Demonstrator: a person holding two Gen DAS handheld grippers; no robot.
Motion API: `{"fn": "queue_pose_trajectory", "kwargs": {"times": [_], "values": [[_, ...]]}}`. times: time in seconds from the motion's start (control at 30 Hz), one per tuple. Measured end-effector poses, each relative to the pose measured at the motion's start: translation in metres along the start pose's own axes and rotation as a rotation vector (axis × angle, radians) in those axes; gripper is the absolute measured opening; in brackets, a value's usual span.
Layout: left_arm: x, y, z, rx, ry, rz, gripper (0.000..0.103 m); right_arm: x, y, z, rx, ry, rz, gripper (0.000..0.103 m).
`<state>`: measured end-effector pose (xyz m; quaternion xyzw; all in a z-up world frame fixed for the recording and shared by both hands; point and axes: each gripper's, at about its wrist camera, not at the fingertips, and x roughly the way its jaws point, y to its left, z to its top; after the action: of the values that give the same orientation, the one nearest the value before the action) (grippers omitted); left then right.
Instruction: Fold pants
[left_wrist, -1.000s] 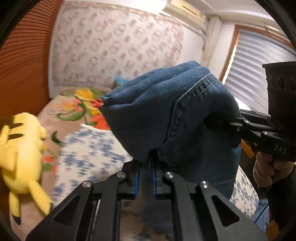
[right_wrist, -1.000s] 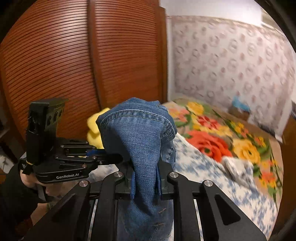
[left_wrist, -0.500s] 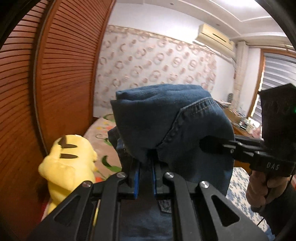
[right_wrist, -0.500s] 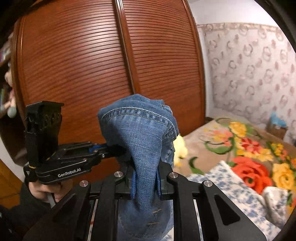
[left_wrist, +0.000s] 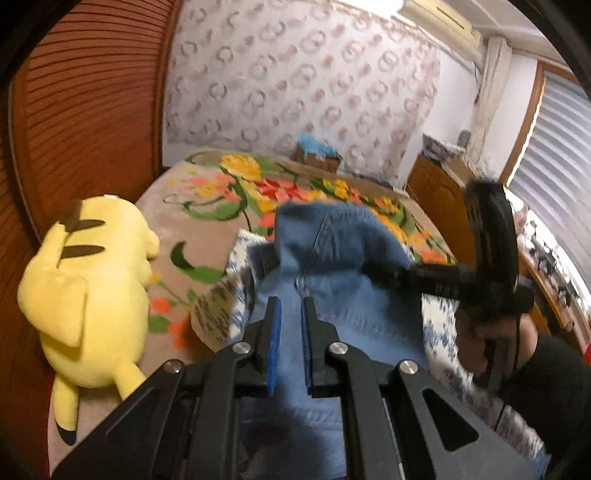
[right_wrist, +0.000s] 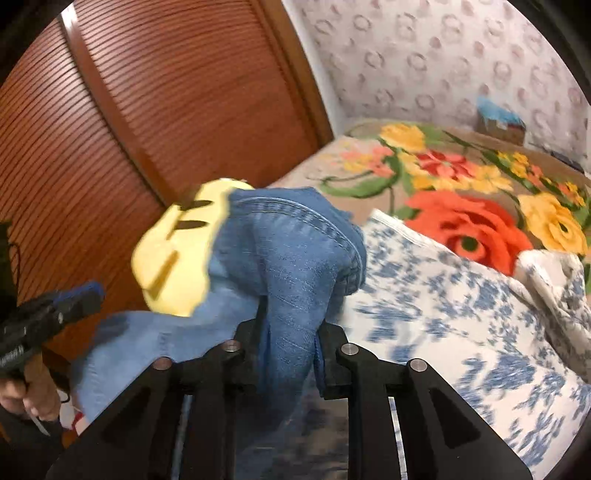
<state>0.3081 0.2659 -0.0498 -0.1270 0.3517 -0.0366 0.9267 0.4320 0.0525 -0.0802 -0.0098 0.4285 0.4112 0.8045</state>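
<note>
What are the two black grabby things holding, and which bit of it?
Both hold the jeans. The right tool has a bunched fold by a stitched hem between its fingers, its jaws just opening a little. The left tool pinches the cloth lower down; which part, I can't tell.

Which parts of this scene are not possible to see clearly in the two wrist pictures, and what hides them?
- Lower part of the blue denim pants: left wrist view, hidden behind the left gripper body and cut off by the bottom edge.
- Right gripper pads: right wrist view, covered by bunched denim.
- Yellow plush toy: right wrist view, partly behind the pants, blurred.
- Small items on the wooden dresser: left wrist view, too small and blurred.
</note>
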Motion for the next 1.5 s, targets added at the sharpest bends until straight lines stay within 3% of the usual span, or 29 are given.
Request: {"fn": "queue_pose_trajectory", "kwargs": {"times": [0.1, 0.2, 0.3, 0.4, 0.47, 0.53, 0.63, 0.8, 0.93, 1.23, 1.5], "values": [[0.006, -0.010, -0.012, 0.009, 0.037, 0.003, 0.007, 0.000, -0.005, -0.002, -0.030, 0.037, -0.031, 0.040], [0.010, -0.021, -0.027, 0.026, 0.073, 0.020, 0.007, -0.011, -0.008, -0.008, -0.059, 0.043, -0.091, 0.049], [0.015, -0.021, -0.040, 0.043, 0.101, 0.047, 0.007, -0.030, -0.009, -0.011, -0.072, -0.023, -0.159, 0.053], [0.012, -0.021, -0.051, 0.037, 0.110, 0.068, 0.007, -0.045, -0.010, -0.006, -0.081, -0.100, -0.176, 0.053], [0.011, -0.020, -0.056, 0.034, 0.111, 0.080, 0.007, -0.042, -0.004, -0.002, -0.117, -0.106, -0.184, 0.050], [0.009, -0.018, -0.062, 0.029, 0.114, 0.084, 0.007, -0.033, 0.003, 0.003, -0.148, -0.102, -0.174, 0.033], [0.008, -0.017, -0.070, 0.025, 0.118, 0.093, 0.007, -0.009, 0.004, 0.013, -0.173, -0.074, -0.214, 0.026], [0.004, -0.017, -0.075, 0.010, 0.116, 0.098, 0.007, 0.031, -0.011, 0.017, -0.147, -0.005, -0.241, 0.026], [-0.001, -0.019, -0.077, 0.004, 0.112, 0.108, 0.007, 0.030, -0.007, 0.012, -0.172, -0.024, -0.259, 0.026], [-0.025, -0.046, -0.060, 0.045, 0.047, 0.139, 0.008, -0.033, 0.006, -0.015, -0.115, -0.088, -0.211, 0.026], [-0.048, -0.096, -0.054, 0.117, -0.015, 0.107, 0.021, -0.124, 0.023, -0.063, -0.099, -0.172, -0.238, 0.026]]}}
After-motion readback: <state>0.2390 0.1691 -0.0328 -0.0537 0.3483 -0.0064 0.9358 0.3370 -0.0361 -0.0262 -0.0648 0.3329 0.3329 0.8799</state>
